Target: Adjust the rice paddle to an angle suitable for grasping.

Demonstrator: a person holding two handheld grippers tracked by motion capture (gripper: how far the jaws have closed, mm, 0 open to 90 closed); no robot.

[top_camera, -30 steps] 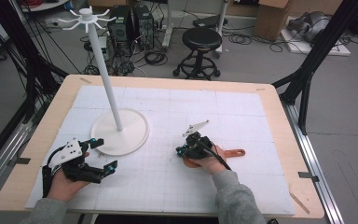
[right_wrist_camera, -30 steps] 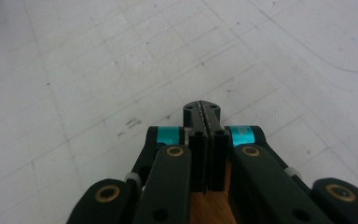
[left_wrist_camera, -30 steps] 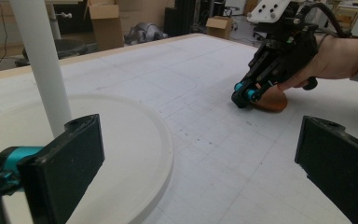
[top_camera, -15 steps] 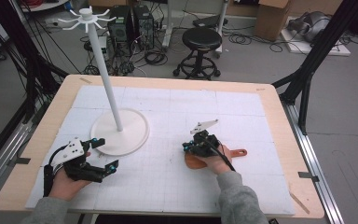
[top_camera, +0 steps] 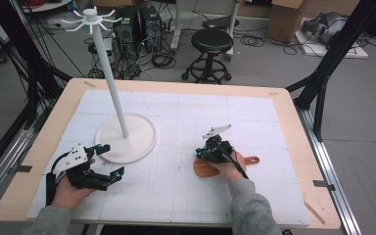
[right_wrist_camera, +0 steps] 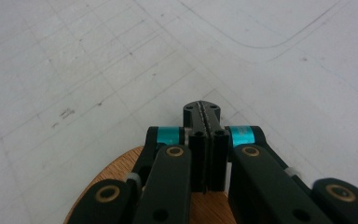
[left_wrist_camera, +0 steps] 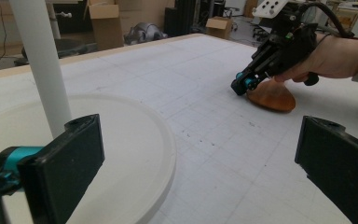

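A brown wooden paddle (top_camera: 206, 169) with a short handle lies flat on the white mat right of centre. My right gripper (top_camera: 199, 155) rests over it, pointing left, with its jaws pressed together and nothing between them. In the right gripper view the shut tips (right_wrist_camera: 207, 112) reach past the paddle (right_wrist_camera: 114, 168) over bare mat. My left gripper (top_camera: 111, 160) sits at the front left, jaws wide open and empty, just short of the white stand's round base (top_camera: 127, 137). The left gripper view has its jaws (left_wrist_camera: 196, 154) framing the base (left_wrist_camera: 121, 140) and, farther off, the paddle (left_wrist_camera: 270, 95) under the right gripper (left_wrist_camera: 240, 87).
A tall white pole (top_camera: 112, 83) rises from the round base and ends in a ring of hooks (top_camera: 92, 18). The gridded white mat (top_camera: 186, 196) covers a wooden table (top_camera: 293, 127). A stool (top_camera: 210, 41) and cables stand on the floor beyond.
The right gripper has shifted slightly to the right over the paddle. The left gripper has stayed put.
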